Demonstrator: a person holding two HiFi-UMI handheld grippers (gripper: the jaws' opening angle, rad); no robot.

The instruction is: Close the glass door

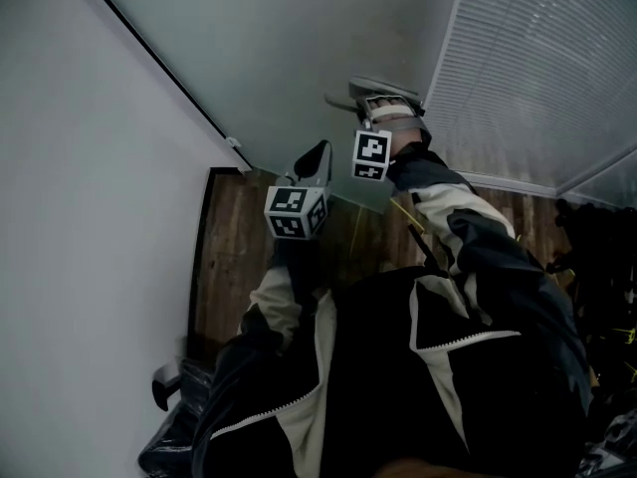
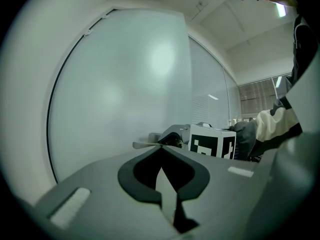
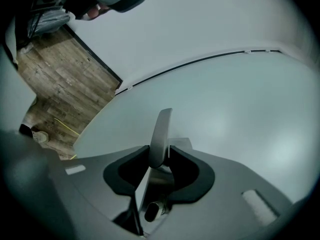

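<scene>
The right arm [image 1: 468, 232], in a black and cream sleeve, reaches out from the body at 5 o'clock in the head view towards 1 o'clock. It ends at the right gripper [image 1: 383, 98], whose marker cube faces the camera. The left arm [image 1: 279, 302] is bent and kept close to the chest. Its sleeve rises from 7 o'clock to the left gripper [image 1: 315, 162] near the middle of the view, just at 8 o'clock of the right one.

In the right gripper view, the right gripper [image 3: 161, 155] points slightly downward. Its jaws stand part-way apart and are clamped on the grey door handle [image 3: 161, 129], a flat lever that stands upright between the pads. The left gripper view shows that same handle [image 2: 147, 144] jutting towards 9 o'clock from the right gripper, just past the left gripper's tips.

The left gripper [image 2: 160, 151] is held about level. Its jaws are together, nothing is between them, and they touch nothing.

The glass door [image 1: 299, 48] is a frosted pane that fills the head view from 11 to 1 o'clock. A dark edge line runs along its 9 o'clock side against the white wall [image 1: 80, 217]. Wooden floor [image 1: 234, 257] shows below the door, and white blinds [image 1: 547, 68] hang at 2 o'clock.
</scene>
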